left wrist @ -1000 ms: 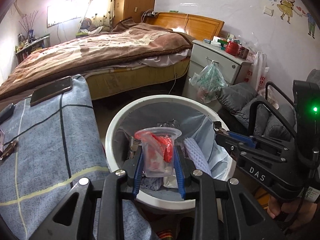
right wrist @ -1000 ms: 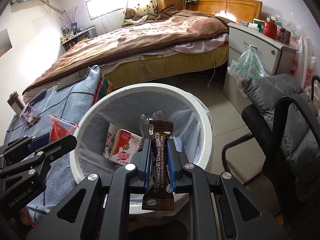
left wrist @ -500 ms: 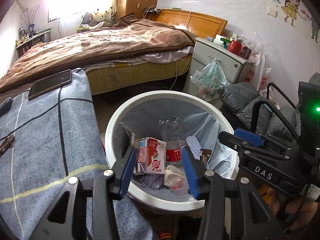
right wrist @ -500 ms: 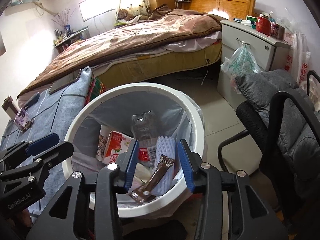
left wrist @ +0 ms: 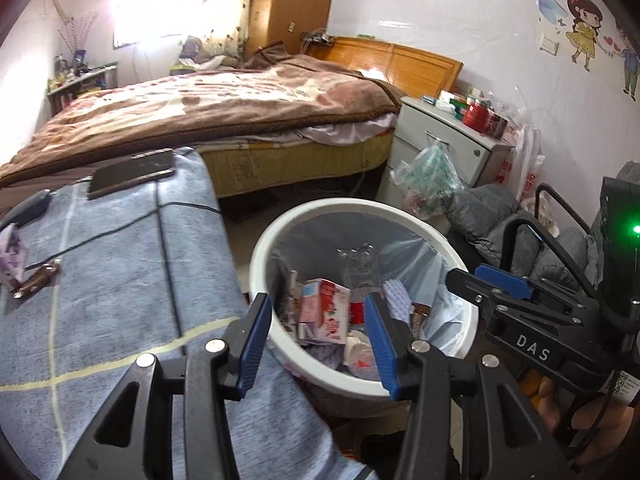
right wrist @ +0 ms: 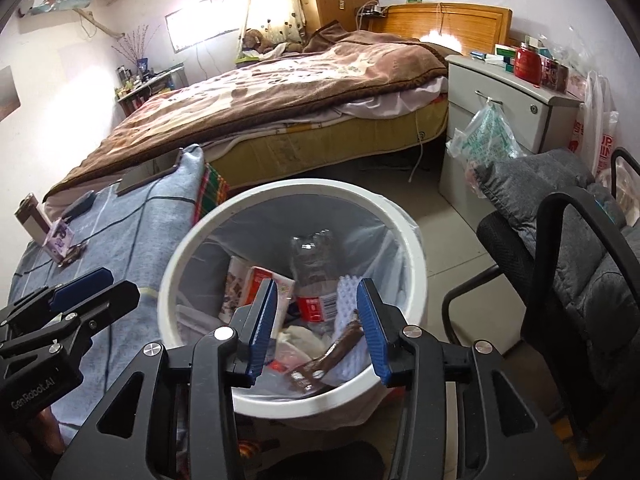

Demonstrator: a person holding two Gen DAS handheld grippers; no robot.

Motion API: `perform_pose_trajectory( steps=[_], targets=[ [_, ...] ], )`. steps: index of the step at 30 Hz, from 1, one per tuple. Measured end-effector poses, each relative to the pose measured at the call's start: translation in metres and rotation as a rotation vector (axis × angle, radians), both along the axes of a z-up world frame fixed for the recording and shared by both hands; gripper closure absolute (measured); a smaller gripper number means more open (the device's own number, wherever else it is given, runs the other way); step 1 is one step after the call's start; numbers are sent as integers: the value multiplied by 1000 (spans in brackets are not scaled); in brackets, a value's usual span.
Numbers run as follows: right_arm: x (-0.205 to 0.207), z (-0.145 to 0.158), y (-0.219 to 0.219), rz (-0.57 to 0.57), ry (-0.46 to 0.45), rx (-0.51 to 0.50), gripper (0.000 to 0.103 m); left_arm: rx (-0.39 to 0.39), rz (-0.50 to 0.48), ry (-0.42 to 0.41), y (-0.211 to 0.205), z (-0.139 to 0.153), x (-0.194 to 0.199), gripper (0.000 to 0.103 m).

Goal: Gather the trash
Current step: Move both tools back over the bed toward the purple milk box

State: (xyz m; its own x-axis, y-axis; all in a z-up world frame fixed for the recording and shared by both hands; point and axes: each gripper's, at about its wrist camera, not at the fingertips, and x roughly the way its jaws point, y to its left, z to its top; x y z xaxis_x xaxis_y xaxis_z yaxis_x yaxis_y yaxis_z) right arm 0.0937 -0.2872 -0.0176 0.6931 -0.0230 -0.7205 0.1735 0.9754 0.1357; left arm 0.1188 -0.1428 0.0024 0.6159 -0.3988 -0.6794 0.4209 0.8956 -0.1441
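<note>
A white bin [left wrist: 256,264] [right wrist: 176,264] with a pale liner stands on the floor under both grippers. It holds a pink carton [left wrist: 324,312] [right wrist: 260,280], a clear bottle [left wrist: 360,264] [right wrist: 312,264], white foam netting [left wrist: 394,298] [right wrist: 346,292], a brown coffee sachet [right wrist: 324,356] and a crumpled plastic cup [left wrist: 360,362]. My left gripper [left wrist: 316,308] [right wrist: 116,288] is open and empty over the bin's near-left rim. My right gripper [right wrist: 317,292] [left wrist: 468,276] is open and empty above the bin. A purple packet [left wrist: 12,256] [right wrist: 60,242] and a brown wrapper [left wrist: 36,280] lie on the blue-cloth table [left wrist: 120,280].
A phone [left wrist: 132,172] rests at the table's far edge. Behind the bin is a bed with a brown blanket [left wrist: 224,112]. A grey nightstand [right wrist: 500,92] with a hanging plastic bag [right wrist: 484,136] and a black chair with a grey cushion [right wrist: 560,208] stand to the right.
Both grippers opened. The plastic cup fell from the left one and the coffee sachet from the right one, both into the bin. The left gripper drifted left toward the table.
</note>
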Motion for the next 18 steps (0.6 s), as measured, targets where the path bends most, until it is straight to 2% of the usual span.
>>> perform_pose_trajectory(
  steps=[18],
  targets=[
    [8,12,61,106,-51,-6,59,-6,146,-49,87,13,-5,51]
  ],
)
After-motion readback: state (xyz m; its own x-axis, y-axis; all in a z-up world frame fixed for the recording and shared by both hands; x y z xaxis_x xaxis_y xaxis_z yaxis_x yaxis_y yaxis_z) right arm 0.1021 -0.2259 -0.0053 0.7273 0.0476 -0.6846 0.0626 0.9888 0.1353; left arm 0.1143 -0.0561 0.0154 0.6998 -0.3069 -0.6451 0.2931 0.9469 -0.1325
